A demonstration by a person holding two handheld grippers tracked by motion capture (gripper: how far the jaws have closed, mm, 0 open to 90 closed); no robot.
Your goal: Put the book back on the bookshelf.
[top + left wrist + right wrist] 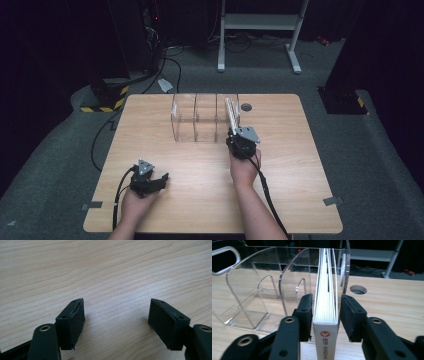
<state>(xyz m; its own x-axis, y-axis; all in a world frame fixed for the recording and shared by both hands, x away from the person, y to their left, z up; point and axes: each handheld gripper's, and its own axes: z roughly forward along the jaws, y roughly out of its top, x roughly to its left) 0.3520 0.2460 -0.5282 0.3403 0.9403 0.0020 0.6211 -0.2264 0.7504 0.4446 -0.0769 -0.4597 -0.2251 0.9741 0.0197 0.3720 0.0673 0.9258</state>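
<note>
Item: white book (325, 302), upright in end slot of clear acrylic file rack (257, 287). Right gripper (325, 315) jaws bracket its spine, slightly slack. Left gripper (116, 320) jaws wide, idle. Risk: book snags divider, tips rack.

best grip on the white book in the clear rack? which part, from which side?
Take the white book by its near spine end, tongs coming in from the table's front edge, one jaw on each cover. It stands upright in the clear rack's rightmost slot with that end poking out; the right tongs already straddle it there.
</note>
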